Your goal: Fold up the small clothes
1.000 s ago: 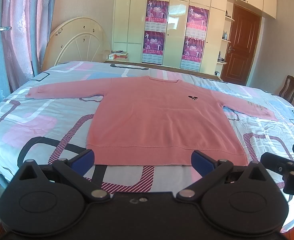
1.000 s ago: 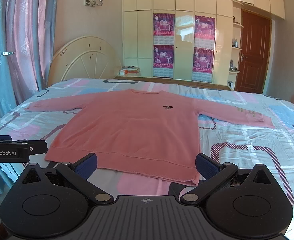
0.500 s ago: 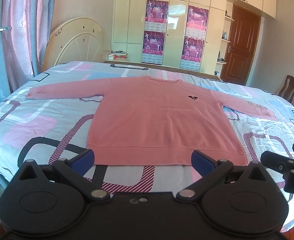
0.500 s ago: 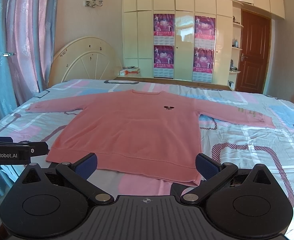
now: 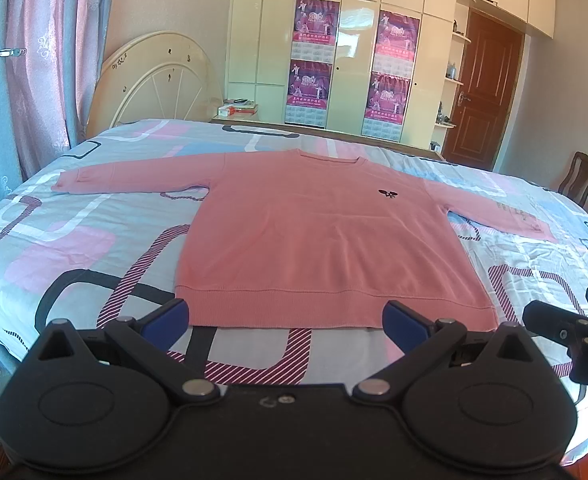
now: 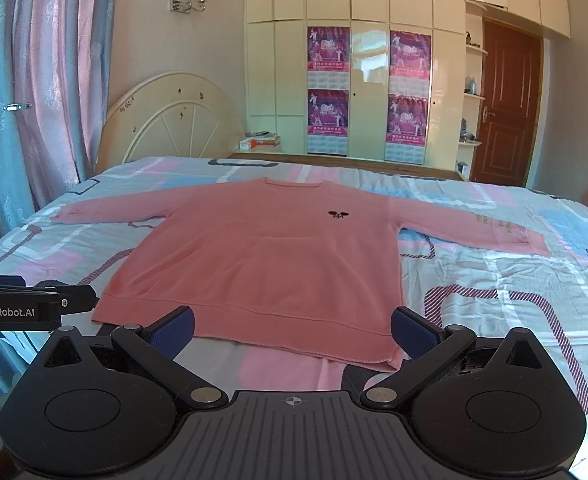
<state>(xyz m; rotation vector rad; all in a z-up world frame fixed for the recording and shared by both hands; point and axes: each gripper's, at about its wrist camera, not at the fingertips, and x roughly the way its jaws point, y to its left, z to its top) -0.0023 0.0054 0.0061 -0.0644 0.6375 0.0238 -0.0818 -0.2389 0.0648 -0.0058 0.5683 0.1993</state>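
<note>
A pink long-sleeved sweater point(image 5: 318, 232) lies flat, front up, on the bed, sleeves spread to both sides, hem nearest me; it also shows in the right wrist view point(image 6: 270, 256). A small black emblem point(image 6: 338, 214) marks its chest. My left gripper point(image 5: 286, 320) is open and empty, hovering just before the hem. My right gripper point(image 6: 292, 330) is open and empty, just before the hem's right part. Each gripper shows at the edge of the other's view: the right one point(image 5: 566, 328) and the left one point(image 6: 34, 304).
The bed point(image 5: 74, 240) has a sheet patterned in pink, blue and white. A cream headboard point(image 6: 174, 120) and curtains point(image 6: 22, 80) stand at the left. Wardrobes with posters point(image 6: 330, 92) line the far wall. A brown door point(image 6: 506, 108) and a chair point(image 5: 578, 176) are at the right.
Both grippers have crept slightly forward towards the hem. The sweater has not moved.
</note>
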